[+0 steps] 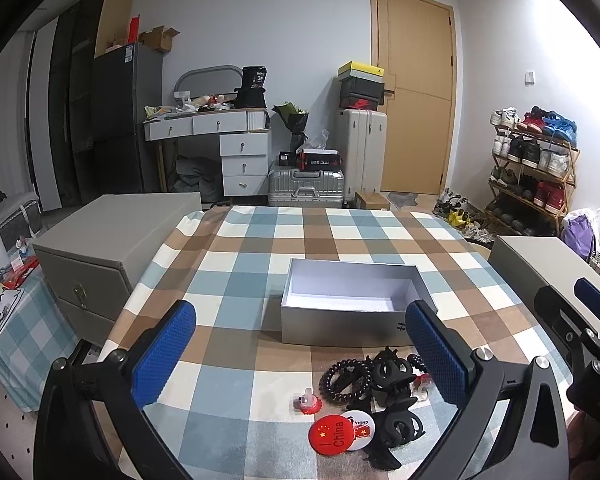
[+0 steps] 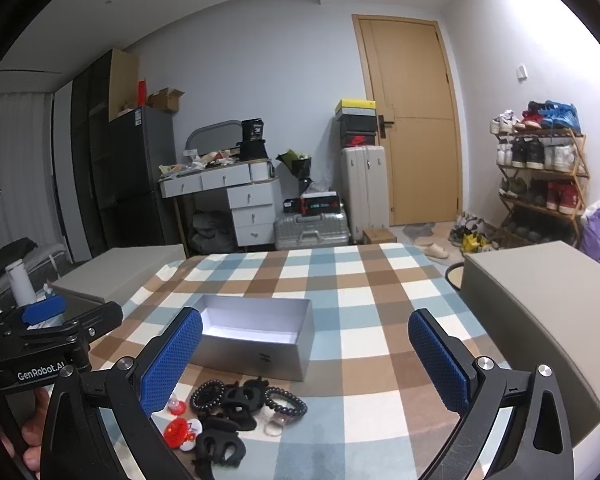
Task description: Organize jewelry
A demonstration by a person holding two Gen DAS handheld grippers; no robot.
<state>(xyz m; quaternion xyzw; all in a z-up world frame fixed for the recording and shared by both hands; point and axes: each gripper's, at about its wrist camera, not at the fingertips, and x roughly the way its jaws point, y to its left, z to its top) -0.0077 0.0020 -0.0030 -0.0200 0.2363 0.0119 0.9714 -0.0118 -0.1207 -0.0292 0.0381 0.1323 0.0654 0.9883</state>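
Both grippers hover above the checked worktop (image 1: 236,264) with nothing held: the left gripper (image 1: 300,360) has its blue fingers (image 1: 162,356) spread wide, and the right gripper (image 2: 306,364) is spread just as wide. The jewelry sits in a tight heap near the front edge, just in front of the open grey box (image 1: 352,304), which looks empty inside.

The heap is the main hazard. The black claw clips (image 1: 392,376) lie on and against the coiled black hair tie (image 1: 346,380), and the beaded bracelet (image 2: 286,400) touches the same cluster, so a pinch at one piece could drag its neighbours along or snag teeth in the coil. The round red badge (image 1: 332,434) overlaps a white badge (image 1: 360,424) and both lie flat; wide pads may slide over them or push them toward the worktop's near edge, where they could fall. The small red trinket (image 1: 306,402) and the clear ring (image 2: 275,426) are little and could slip out mid-carry. The two grippers stand close together, so reaching for the heap at once risks a knock
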